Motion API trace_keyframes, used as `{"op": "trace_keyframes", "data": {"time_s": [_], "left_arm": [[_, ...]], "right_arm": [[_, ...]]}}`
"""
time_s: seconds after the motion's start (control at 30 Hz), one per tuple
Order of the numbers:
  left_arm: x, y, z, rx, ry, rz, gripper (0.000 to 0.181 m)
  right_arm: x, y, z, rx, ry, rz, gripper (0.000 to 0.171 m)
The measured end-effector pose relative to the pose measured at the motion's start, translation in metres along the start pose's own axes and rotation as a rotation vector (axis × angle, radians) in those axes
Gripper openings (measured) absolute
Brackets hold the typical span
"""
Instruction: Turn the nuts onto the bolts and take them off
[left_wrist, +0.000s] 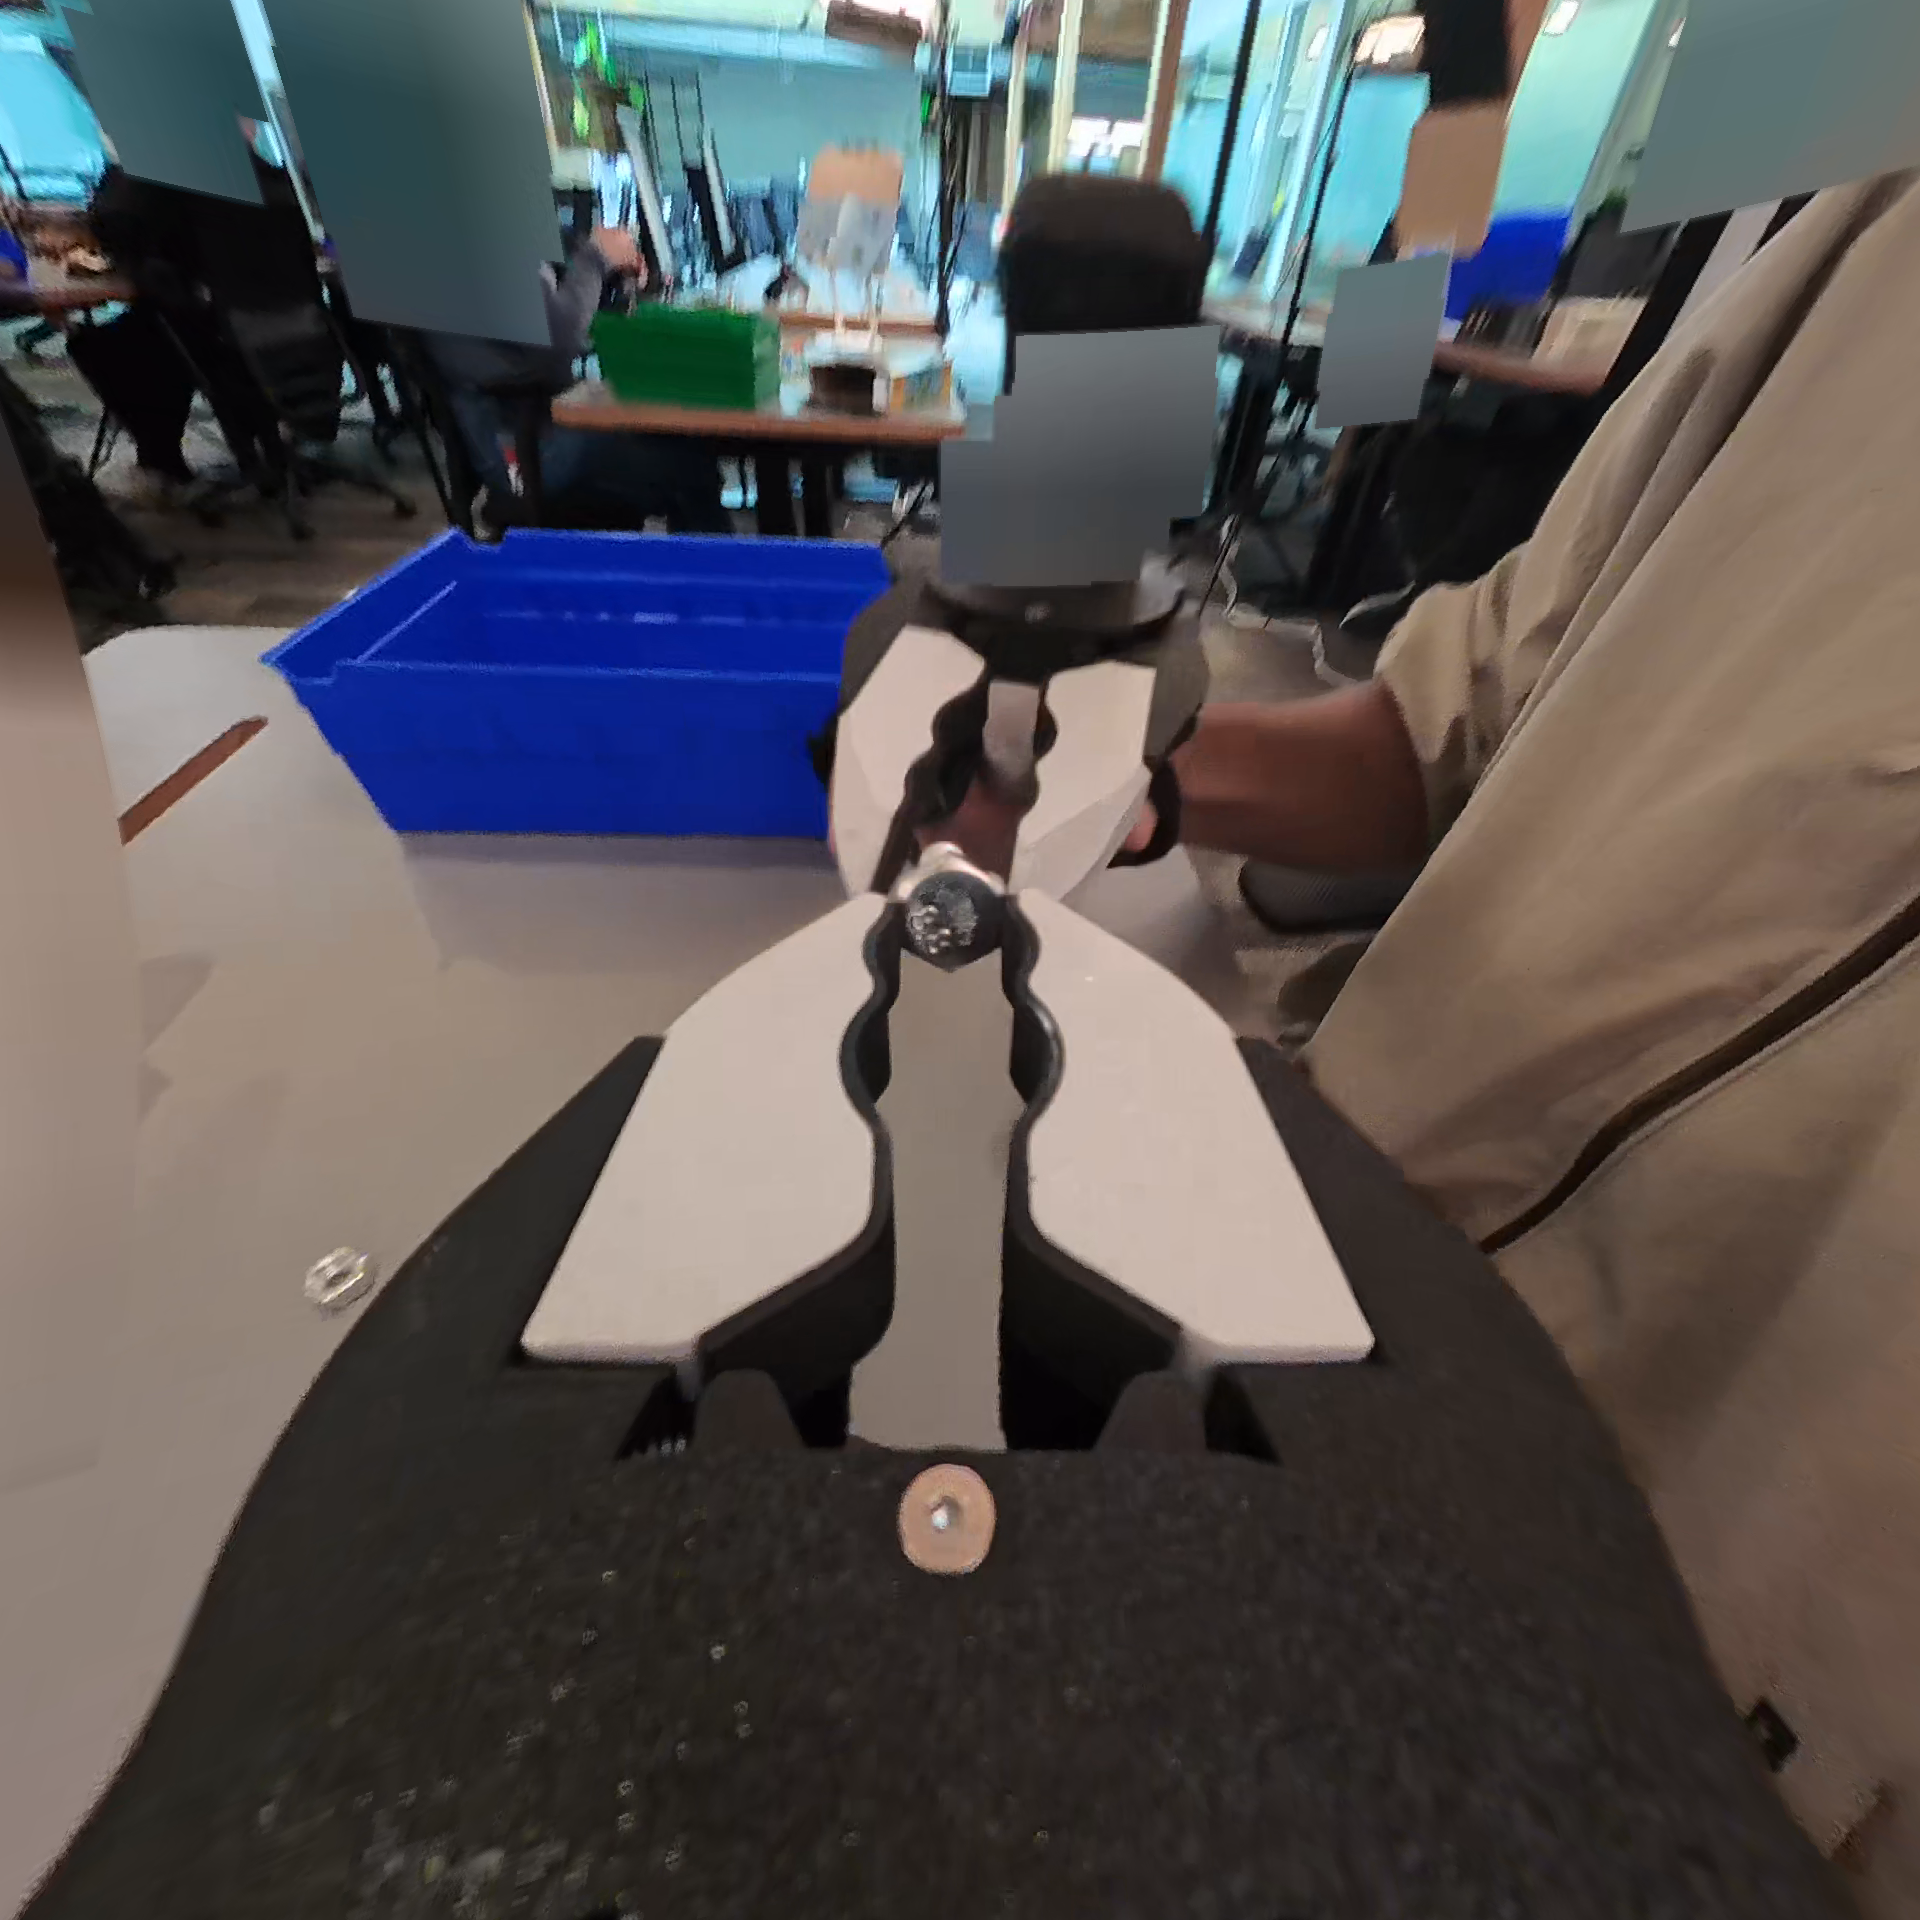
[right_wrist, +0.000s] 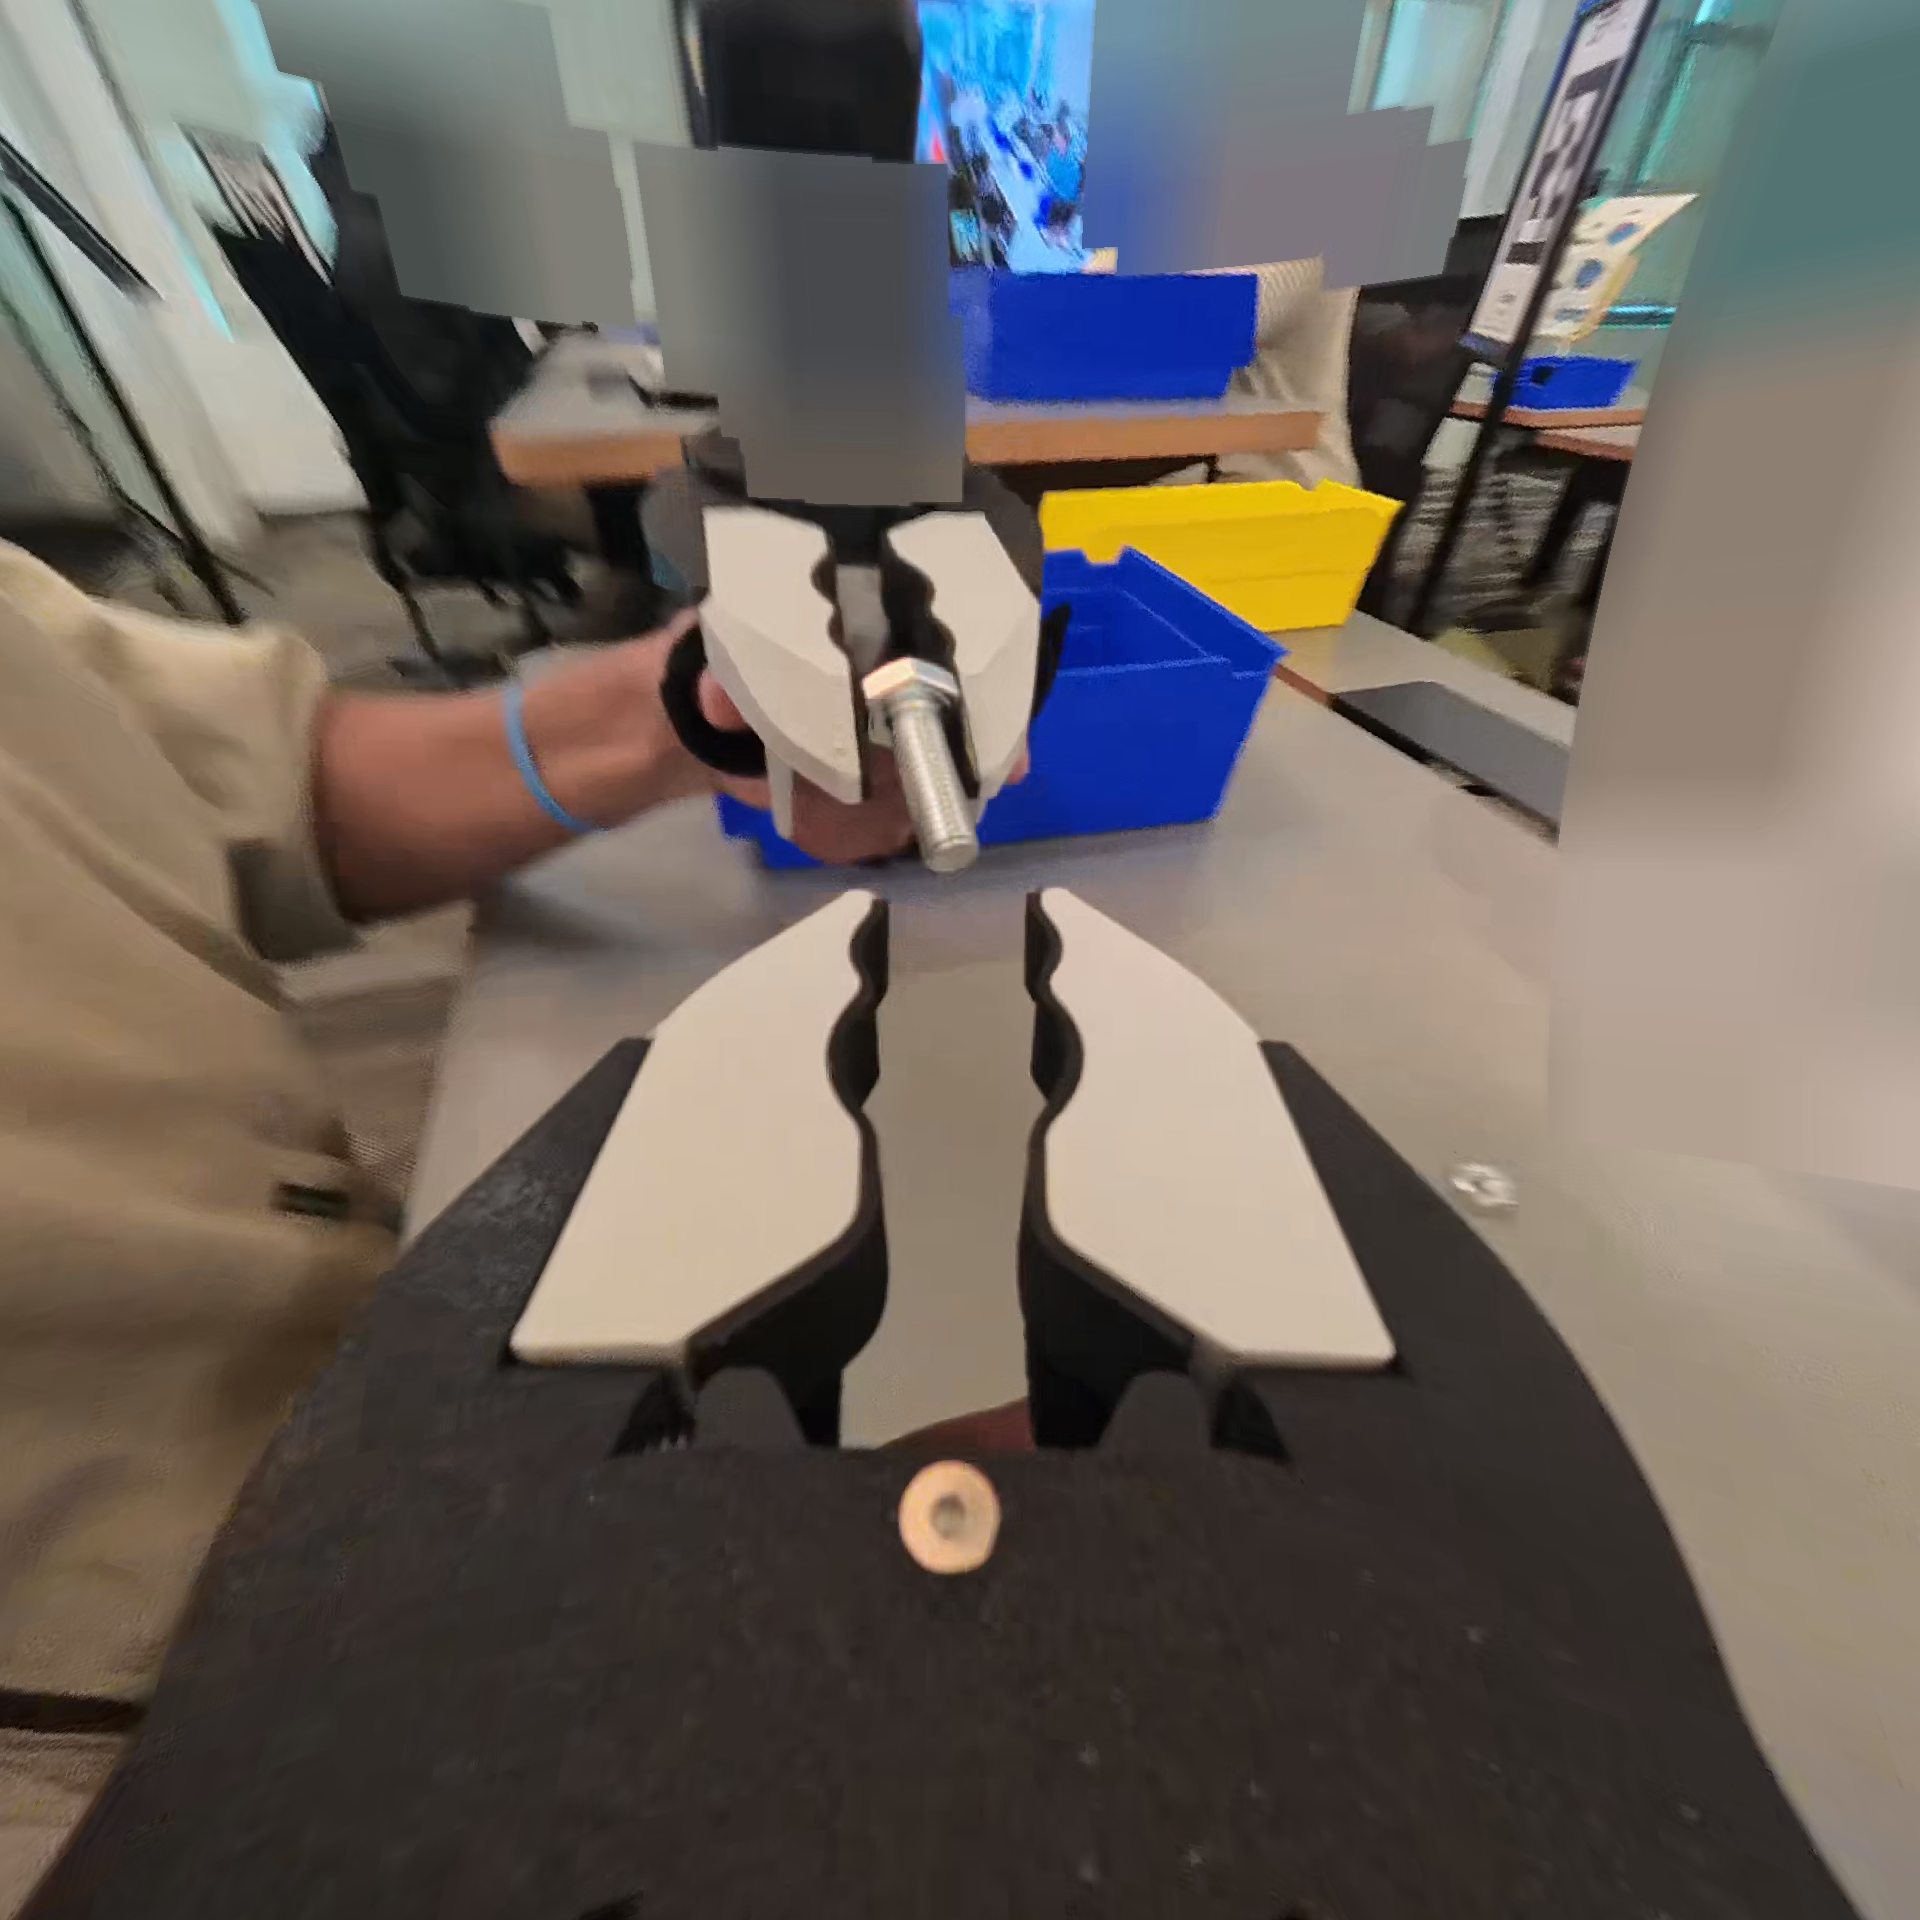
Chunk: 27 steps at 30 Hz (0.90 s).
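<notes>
My left gripper is shut on the hex head of a silver bolt, held above the grey table. In the right wrist view the left gripper points the bolt's threaded shaft toward my right gripper. My right gripper is open and empty, its tips a short way from the bolt's end. It also shows in the left wrist view, just behind the bolt. A loose silver nut lies on the table; it also shows in the right wrist view.
A blue bin stands on the table beyond the grippers; it also shows in the right wrist view, with a yellow bin behind it. A person's beige sleeves flank the grippers. Other desks and chairs stand farther back. Both grippers' tips are close together, under 4 cm apart.
</notes>
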<state>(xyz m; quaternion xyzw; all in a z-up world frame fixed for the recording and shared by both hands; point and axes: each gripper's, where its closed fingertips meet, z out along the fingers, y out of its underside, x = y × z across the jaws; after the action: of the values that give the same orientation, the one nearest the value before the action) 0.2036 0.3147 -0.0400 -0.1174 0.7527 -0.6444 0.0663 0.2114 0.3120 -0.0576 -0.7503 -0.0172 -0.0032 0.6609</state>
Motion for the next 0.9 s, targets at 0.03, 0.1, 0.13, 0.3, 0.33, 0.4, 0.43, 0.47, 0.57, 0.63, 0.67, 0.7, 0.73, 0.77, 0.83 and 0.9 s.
{"op": "trace_keyframes", "data": {"time_s": [0.03,0.1,0.13,0.3,0.33,0.4,0.43,0.47,0.57,0.63,0.67,0.7,0.73,0.77,0.83,0.9], "left_arm": [[0.001,-0.001,0.000,0.031,0.020,-0.015,0.018],[0.000,0.000,0.002,0.077,0.039,-0.036,0.018],[0.000,0.002,0.003,0.085,0.052,-0.047,0.018],[-0.002,0.009,0.007,0.095,0.065,-0.064,0.018],[-0.002,0.013,0.008,0.083,0.066,-0.062,0.018],[-0.001,0.021,0.010,0.059,0.068,-0.067,0.018],[-0.001,0.026,0.011,0.042,0.070,-0.067,0.018],[-0.001,0.029,0.012,0.032,0.072,-0.068,0.018],[0.001,0.039,0.016,-0.006,0.074,-0.064,0.018],[0.000,0.047,0.019,-0.049,0.066,-0.051,0.018],[0.000,0.053,0.020,-0.078,0.064,-0.044,0.018],[0.000,0.058,0.021,-0.106,0.061,-0.037,0.018],[-0.001,0.061,0.022,-0.123,0.050,-0.026,0.018],[-0.002,0.063,0.022,-0.132,0.043,-0.019,0.018],[-0.002,0.064,0.022,-0.132,0.035,-0.015,0.018],[-0.003,0.063,0.020,-0.129,0.028,-0.010,0.020]], "right_arm": [[-0.003,-0.002,-0.001,0.037,-0.037,0.059,0.025],[-0.005,-0.008,-0.003,0.115,-0.086,0.147,0.019],[-0.005,-0.010,-0.003,0.139,-0.102,0.178,0.013],[-0.002,-0.004,-0.003,0.126,-0.118,0.203,0.010],[-0.002,-0.003,-0.003,0.112,-0.121,0.195,0.009],[-0.001,0.001,-0.005,0.069,-0.129,0.162,0.009],[-0.001,0.002,-0.005,0.044,-0.131,0.140,0.009],[-0.001,0.004,-0.006,0.019,-0.135,0.116,0.009],[-0.002,0.008,-0.008,-0.068,-0.147,0.038,0.009],[-0.002,0.012,-0.008,-0.134,-0.154,-0.018,0.009],[-0.002,0.014,-0.008,-0.171,-0.158,-0.048,0.009],[-0.002,0.017,-0.007,-0.208,-0.163,-0.077,0.009],[-0.001,0.019,-0.007,-0.242,-0.167,-0.104,0.009],[-0.001,0.021,-0.006,-0.268,-0.172,-0.127,0.009],[-0.001,0.022,-0.006,-0.299,-0.185,-0.156,0.009],[-0.001,0.022,-0.005,-0.310,-0.191,-0.172,0.009]]}}
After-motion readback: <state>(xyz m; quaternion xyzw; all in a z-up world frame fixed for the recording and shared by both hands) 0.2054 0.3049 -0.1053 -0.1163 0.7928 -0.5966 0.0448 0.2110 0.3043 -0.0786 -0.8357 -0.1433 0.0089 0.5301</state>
